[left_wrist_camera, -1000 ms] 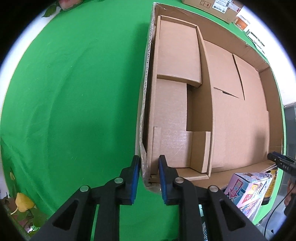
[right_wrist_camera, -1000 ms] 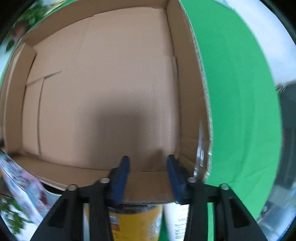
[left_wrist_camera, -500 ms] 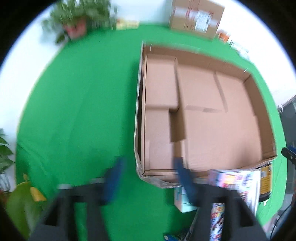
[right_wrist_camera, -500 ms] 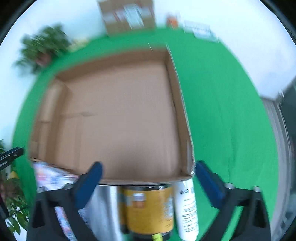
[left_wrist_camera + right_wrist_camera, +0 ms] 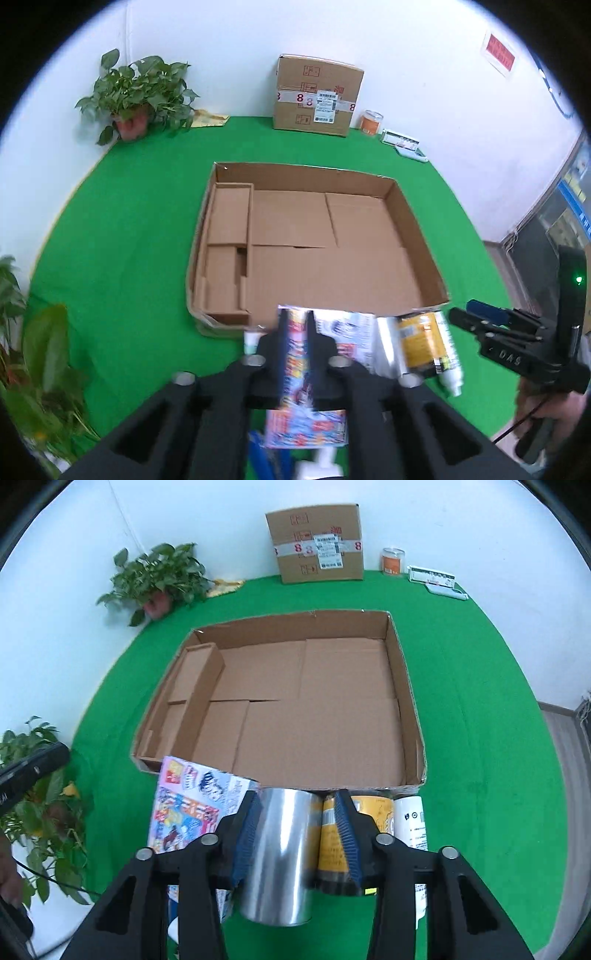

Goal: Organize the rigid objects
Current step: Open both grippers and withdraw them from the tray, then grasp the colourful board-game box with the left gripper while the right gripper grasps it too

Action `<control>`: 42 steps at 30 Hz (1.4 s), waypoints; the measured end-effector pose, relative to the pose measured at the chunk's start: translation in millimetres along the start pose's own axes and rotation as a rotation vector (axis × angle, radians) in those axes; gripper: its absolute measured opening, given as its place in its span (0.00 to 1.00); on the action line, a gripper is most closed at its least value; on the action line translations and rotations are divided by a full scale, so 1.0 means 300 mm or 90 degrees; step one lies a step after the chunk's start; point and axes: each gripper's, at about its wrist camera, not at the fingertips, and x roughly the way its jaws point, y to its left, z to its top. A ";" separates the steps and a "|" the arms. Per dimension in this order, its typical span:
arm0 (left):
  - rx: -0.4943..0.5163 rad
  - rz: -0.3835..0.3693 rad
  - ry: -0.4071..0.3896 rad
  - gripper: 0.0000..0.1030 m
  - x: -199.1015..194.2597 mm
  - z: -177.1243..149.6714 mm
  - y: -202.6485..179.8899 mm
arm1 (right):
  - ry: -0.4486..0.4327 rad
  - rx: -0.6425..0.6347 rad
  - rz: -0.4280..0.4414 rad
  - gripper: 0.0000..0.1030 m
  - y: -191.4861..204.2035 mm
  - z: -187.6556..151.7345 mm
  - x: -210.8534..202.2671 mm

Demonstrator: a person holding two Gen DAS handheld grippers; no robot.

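A shallow open cardboard box (image 5: 417,229) (image 5: 402,686) lies on the green mat, with a narrow divided strip on its left. In front of it lie a colourful printed carton (image 5: 306,424) (image 5: 188,812), a silver can (image 5: 280,856), a yellow can (image 5: 419,343) (image 5: 373,812) and a white bottle (image 5: 452,365) (image 5: 413,823). My left gripper (image 5: 295,325) is shut on the edge of the colourful carton. My right gripper (image 5: 295,812) has its blue pads on both sides of the silver can.
A sealed cardboard box (image 5: 317,98), an orange jar (image 5: 371,122) and a white strip (image 5: 402,142) stand against the back wall. Potted plants (image 5: 140,96) stand at the back left and near left. The green mat ends at the floor on the right.
Both grippers pulled back from the box rim to the objects in front of it. The left closed on the colourful carton and the right closed around the silver can.
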 end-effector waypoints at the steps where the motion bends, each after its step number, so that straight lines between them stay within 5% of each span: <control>1: -0.005 0.007 0.008 0.79 0.006 -0.008 0.000 | -0.005 0.001 0.004 0.82 -0.003 0.001 -0.005; 2: -0.012 0.023 0.006 0.91 0.005 -0.019 -0.007 | -0.011 0.003 0.011 0.99 -0.004 -0.012 -0.028; 11: -0.031 0.003 0.047 0.91 0.042 -0.080 0.038 | 0.011 -0.034 0.073 0.98 0.069 -0.094 -0.060; 21: -0.047 -0.156 0.186 0.90 0.262 -0.129 0.162 | 0.121 -0.029 0.147 0.98 0.236 -0.210 0.140; 26: -0.089 -0.242 0.260 0.85 0.453 -0.163 0.189 | 0.168 0.013 0.108 0.95 0.277 -0.249 0.289; 31: -0.057 -0.203 0.323 0.70 0.567 -0.199 0.195 | 0.185 0.022 0.076 0.93 0.301 -0.271 0.386; 42: -0.044 -0.268 0.368 0.67 0.606 -0.245 0.209 | 0.196 0.057 0.060 1.00 0.333 -0.277 0.499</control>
